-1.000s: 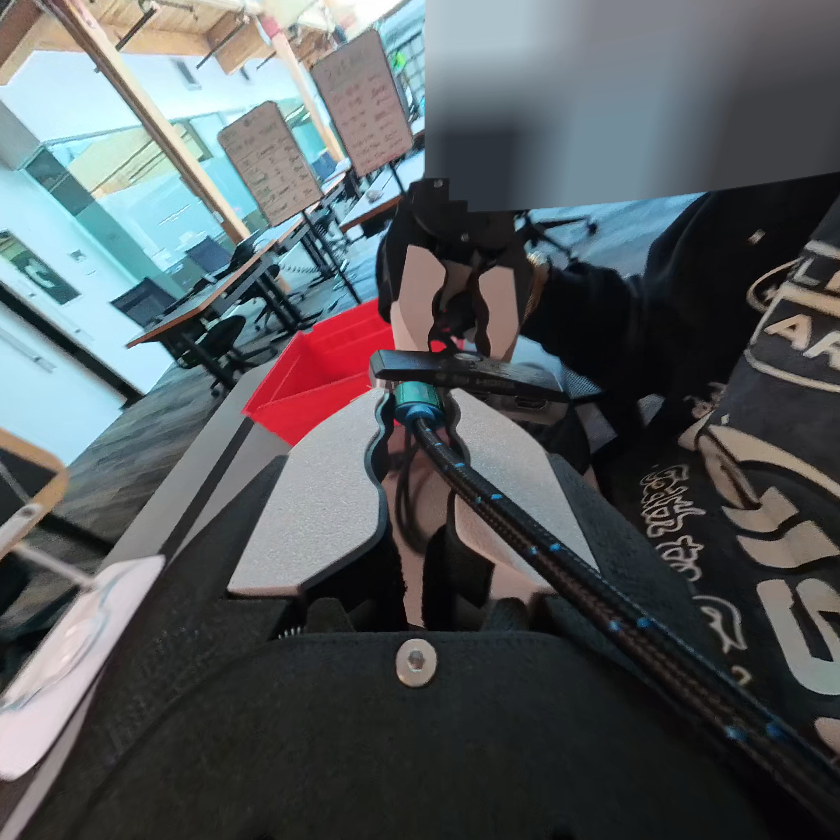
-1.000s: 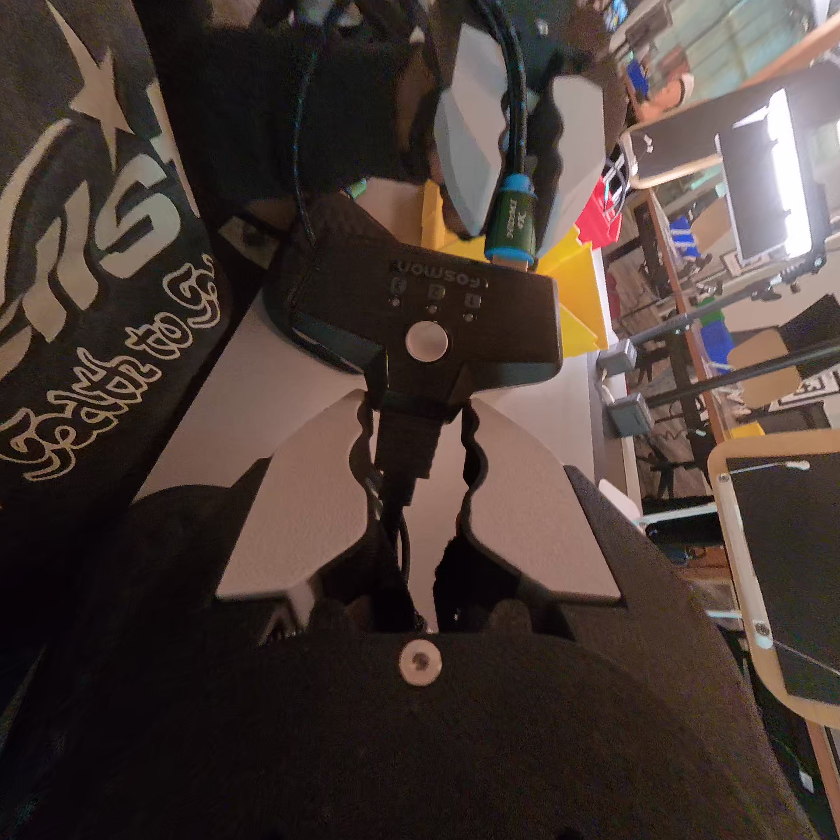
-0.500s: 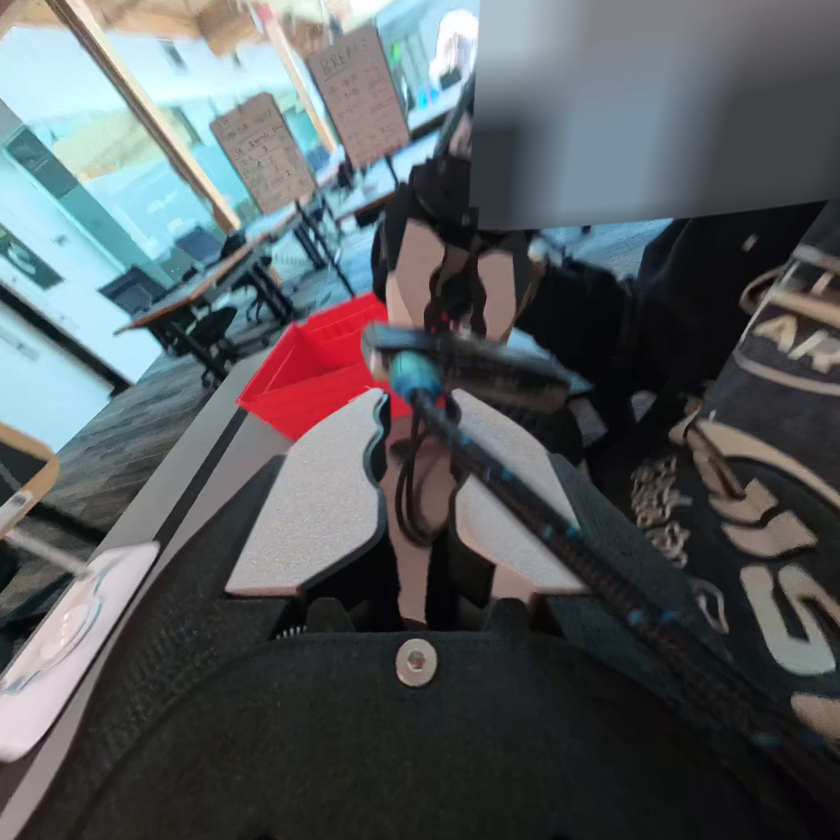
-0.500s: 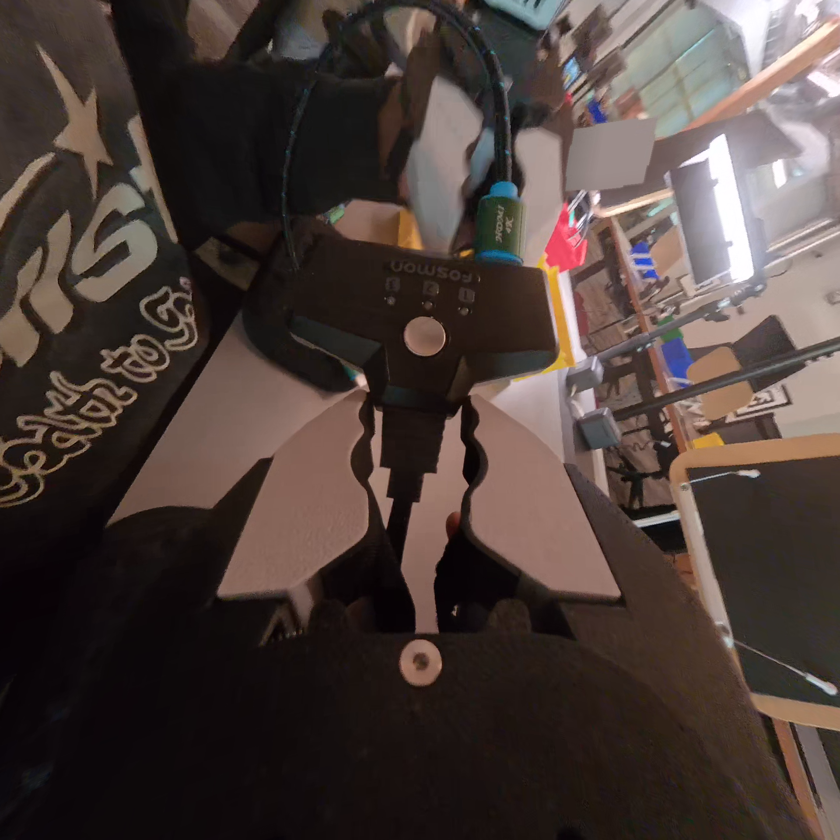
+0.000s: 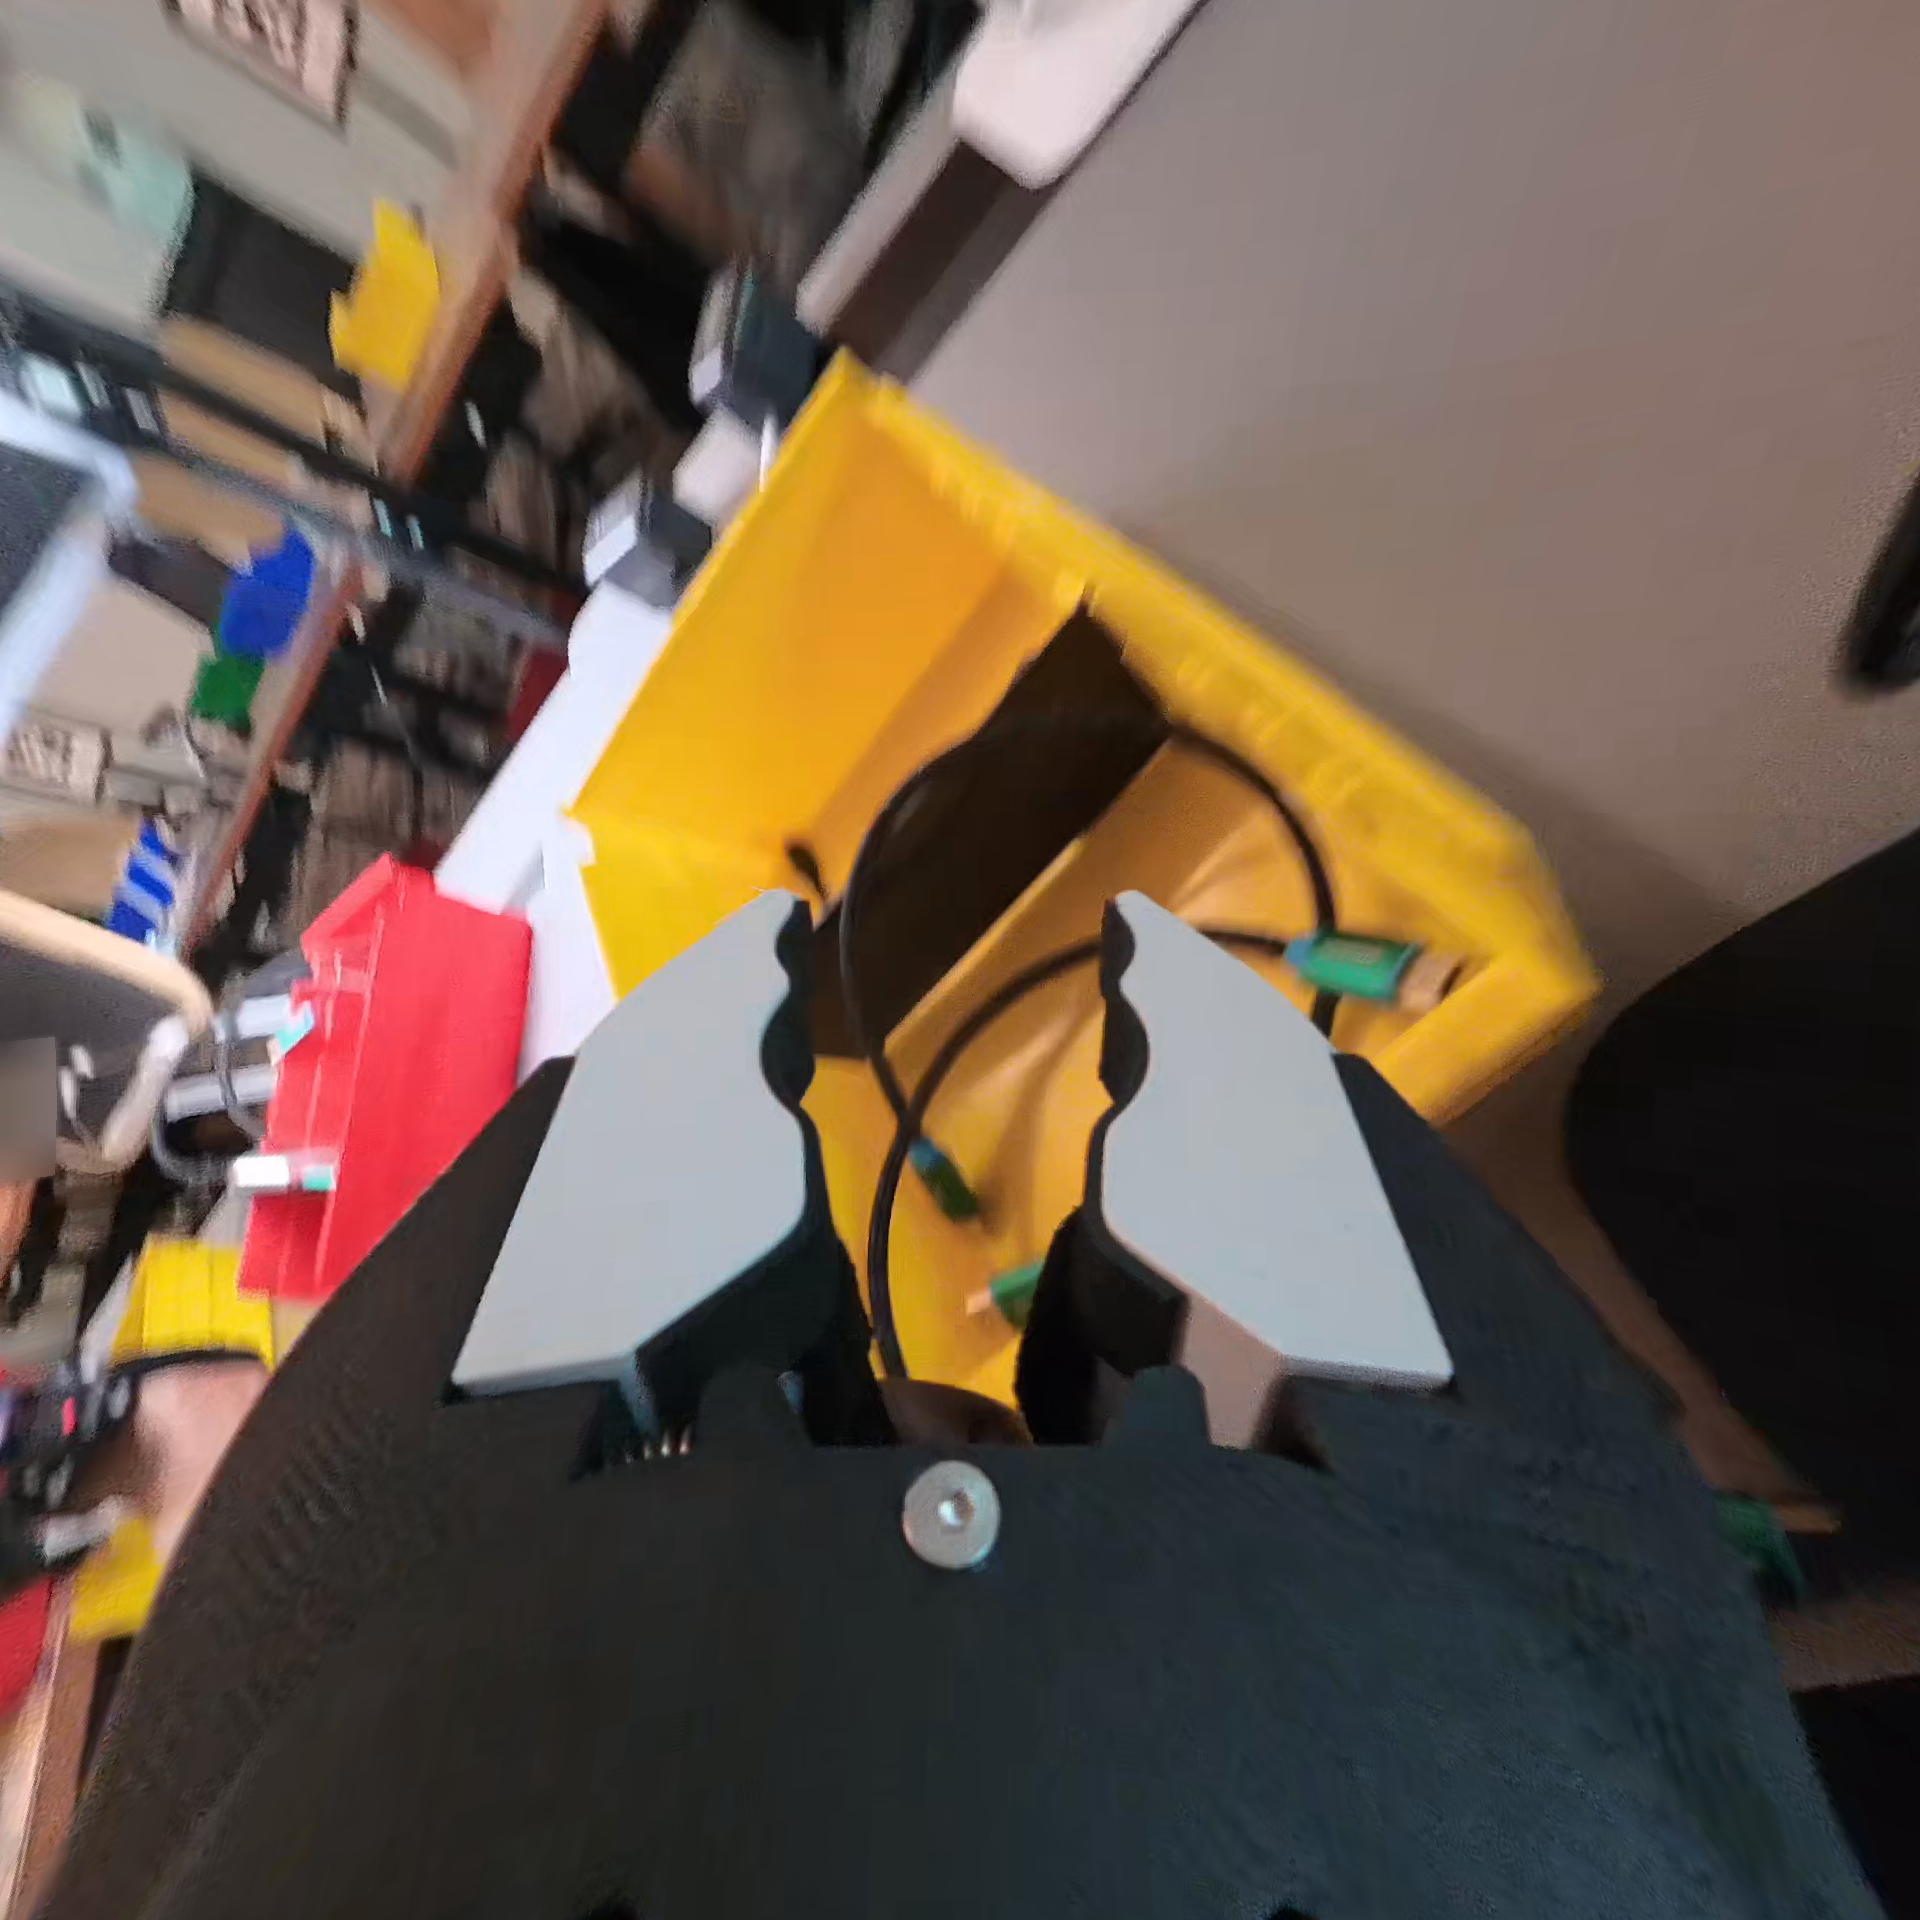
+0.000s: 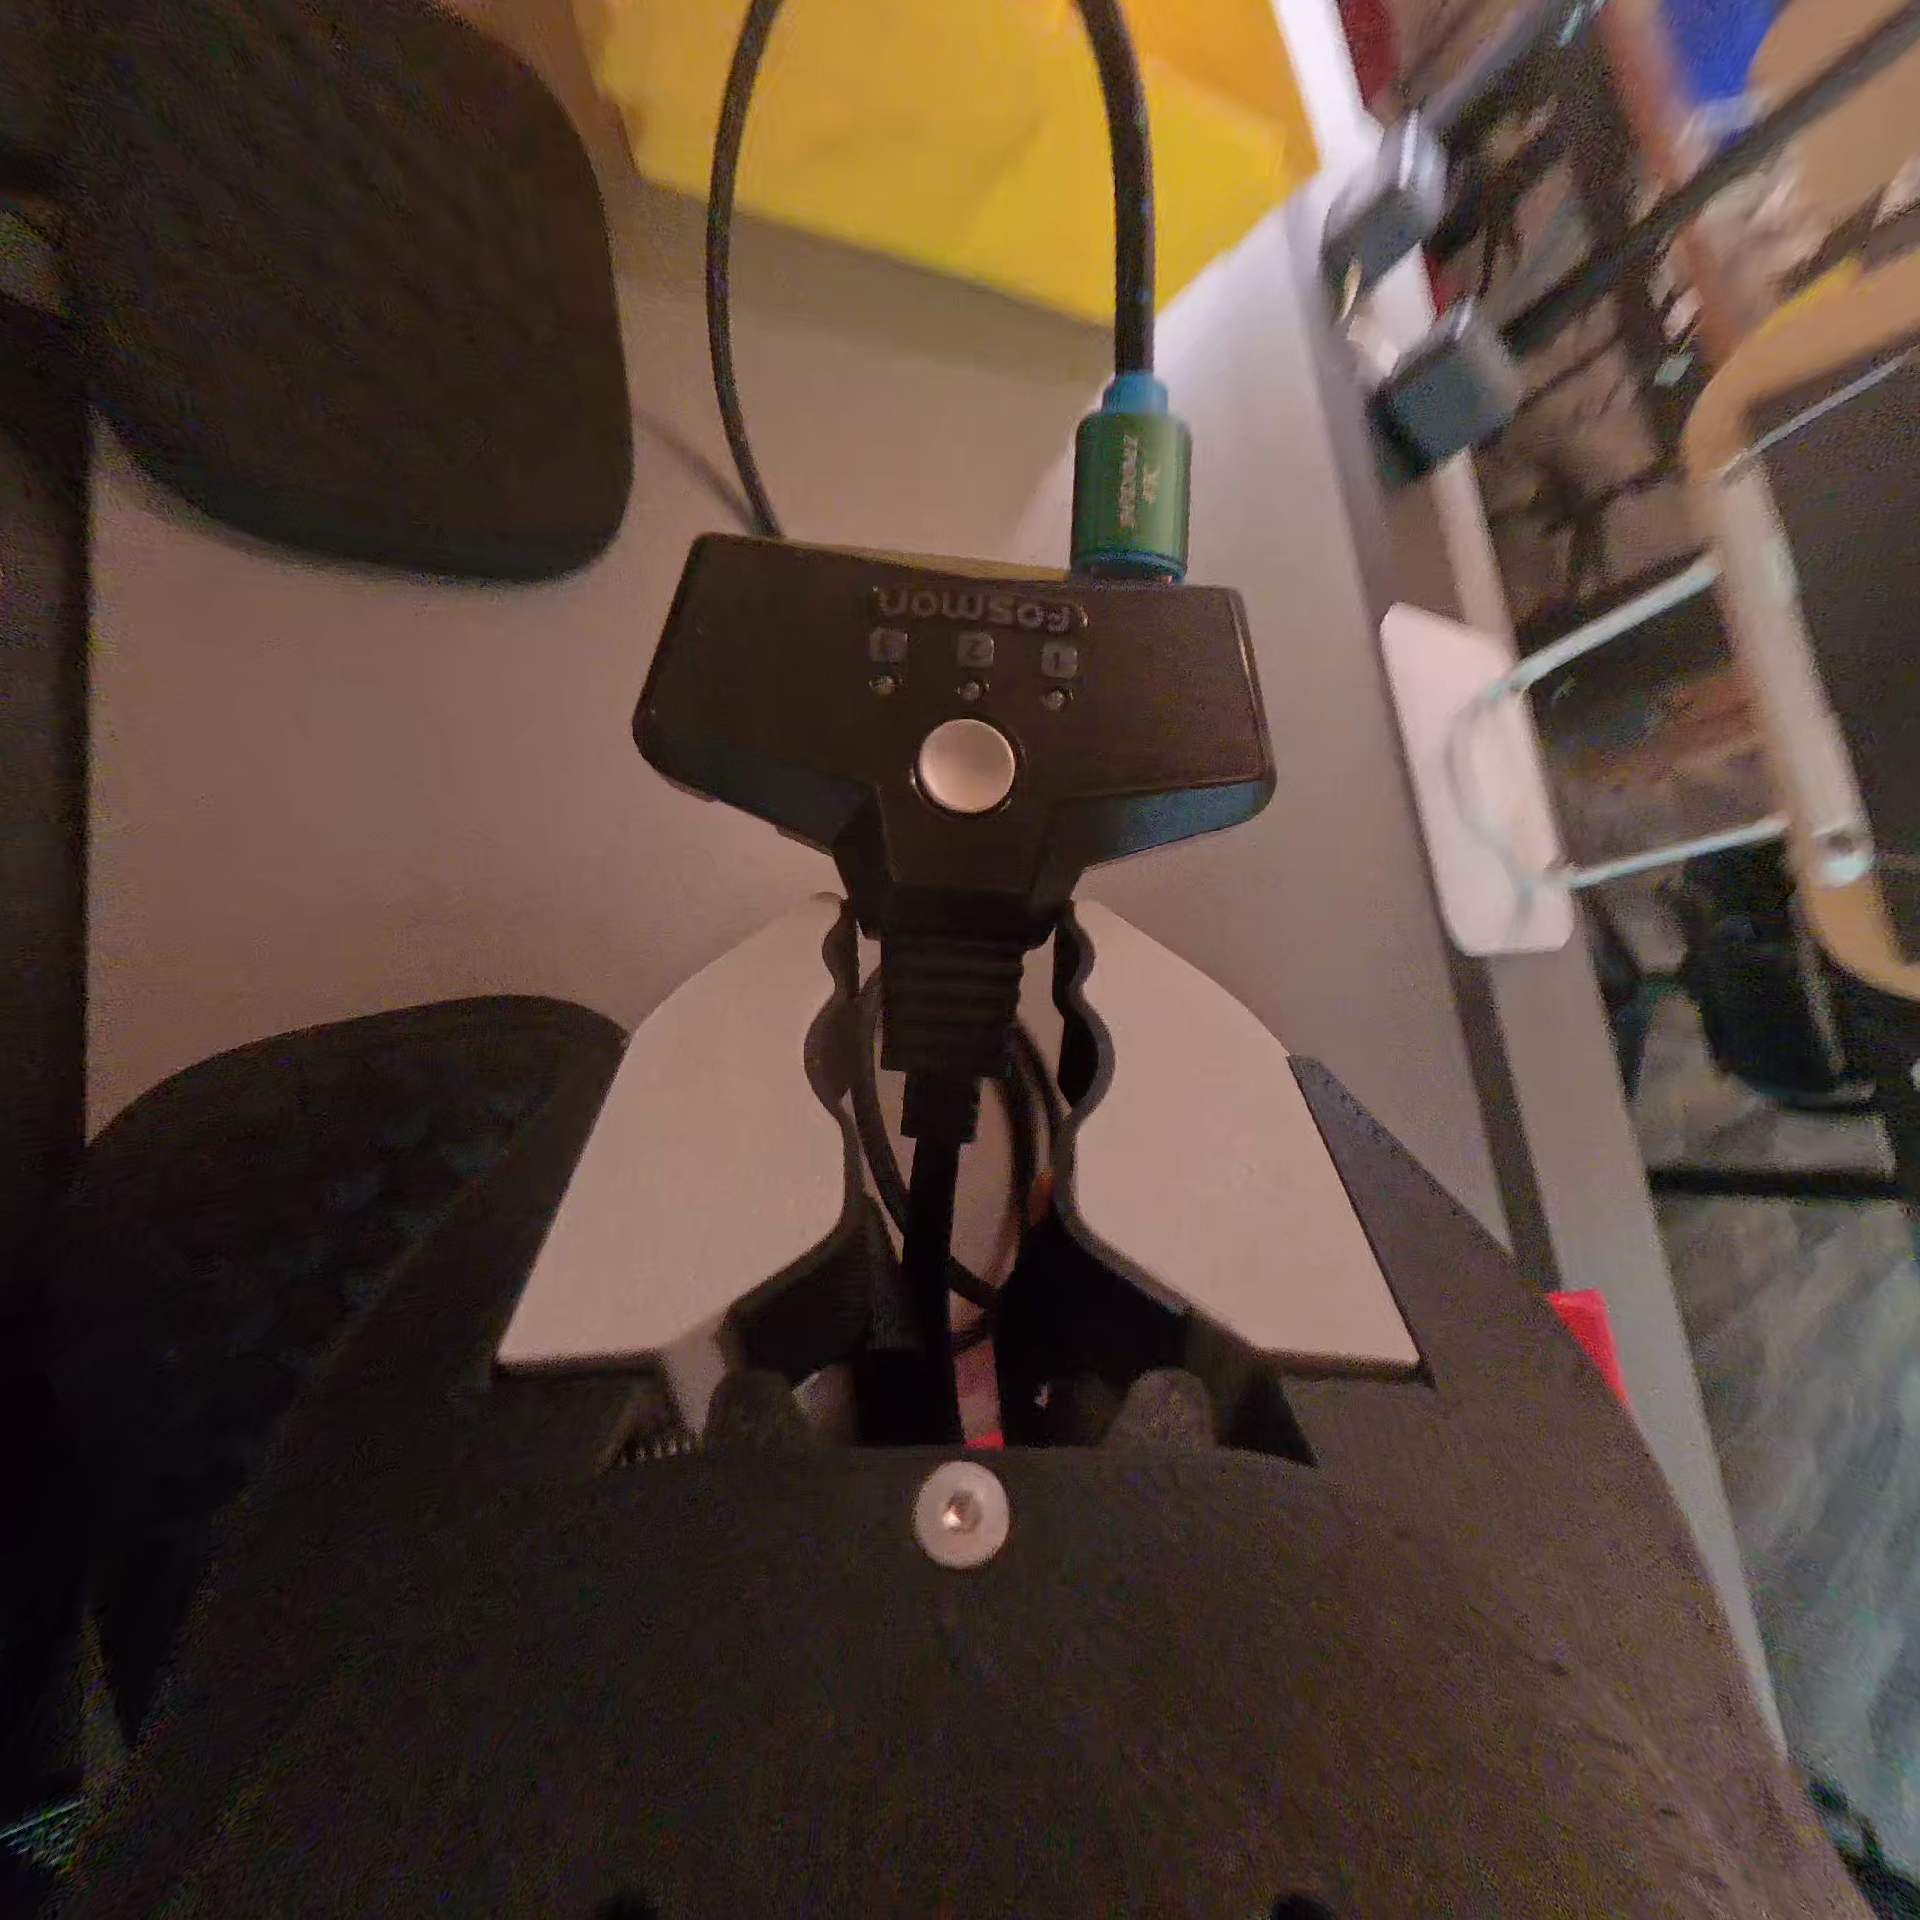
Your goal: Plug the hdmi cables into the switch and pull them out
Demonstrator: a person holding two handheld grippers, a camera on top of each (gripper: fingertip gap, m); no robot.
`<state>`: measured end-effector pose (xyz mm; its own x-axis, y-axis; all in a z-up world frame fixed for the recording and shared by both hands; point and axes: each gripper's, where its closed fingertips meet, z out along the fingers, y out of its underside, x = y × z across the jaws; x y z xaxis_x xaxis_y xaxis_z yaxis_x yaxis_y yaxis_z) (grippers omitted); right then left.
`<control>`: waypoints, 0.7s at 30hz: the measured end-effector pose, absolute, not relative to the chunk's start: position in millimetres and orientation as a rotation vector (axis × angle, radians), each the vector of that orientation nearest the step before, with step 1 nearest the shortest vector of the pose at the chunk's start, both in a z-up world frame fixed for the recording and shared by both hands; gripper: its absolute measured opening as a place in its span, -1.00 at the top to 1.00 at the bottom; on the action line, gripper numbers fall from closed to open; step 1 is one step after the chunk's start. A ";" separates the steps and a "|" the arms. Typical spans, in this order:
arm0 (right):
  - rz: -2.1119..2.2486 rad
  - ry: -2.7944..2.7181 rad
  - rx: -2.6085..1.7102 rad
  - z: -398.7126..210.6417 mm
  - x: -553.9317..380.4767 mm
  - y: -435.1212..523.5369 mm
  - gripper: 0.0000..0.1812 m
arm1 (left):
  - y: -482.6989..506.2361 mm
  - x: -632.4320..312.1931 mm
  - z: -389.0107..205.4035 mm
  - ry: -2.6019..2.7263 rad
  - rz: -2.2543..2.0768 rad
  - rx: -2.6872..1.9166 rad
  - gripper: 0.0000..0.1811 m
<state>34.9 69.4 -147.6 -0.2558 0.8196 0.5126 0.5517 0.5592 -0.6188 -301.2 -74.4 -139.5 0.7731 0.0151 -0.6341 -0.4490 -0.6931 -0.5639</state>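
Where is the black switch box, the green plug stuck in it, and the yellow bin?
switch [image 6: 951, 675], right wrist view, on its flat black top above the round button.
green plug [image 6: 1130, 488], right wrist view, on its green metal shell.
yellow bin [image 5: 831, 665], left wrist view, on its inner wall.

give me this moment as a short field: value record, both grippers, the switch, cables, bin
left gripper: left gripper open, holding nothing, aimed over the yellow bin
right gripper: right gripper shut on the switch's ribbed neck
switch: black switch held above the grey table, round silver button facing the camera
plugged cable: green plug seated in the switch's far edge, at the right end; its braided cable loops up and back
yellow bin: yellow bin on the table, holding loose black cables with green plugs
other ports: cannot tell if occupied
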 end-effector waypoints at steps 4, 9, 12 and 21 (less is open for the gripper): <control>0.284 -2.025 -1.274 -182.2 32.0 83.2 0.60 | -121.0 -351.1 -176.7 0.053 0.839 -2.477 0.43; 0.207 -2.046 -1.376 -202.5 32.0 96.2 0.60 | -169.3 -362.8 -198.8 -0.254 0.631 -2.577 0.51; 0.286 -2.026 -1.386 -197.9 30.6 92.1 0.55 | -189.9 -349.8 -213.5 -0.397 0.417 -2.640 0.51; 0.359 -1.878 -1.341 -170.4 29.5 97.6 0.46 | -201.2 -344.0 -226.2 -0.596 0.188 -2.625 0.56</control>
<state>29.5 97.6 -170.4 -0.1345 0.8924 0.4306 0.6707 0.4019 -0.6234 -344.0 -201.2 -226.2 0.8978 0.4391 -0.0341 0.3794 -0.8105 -0.4462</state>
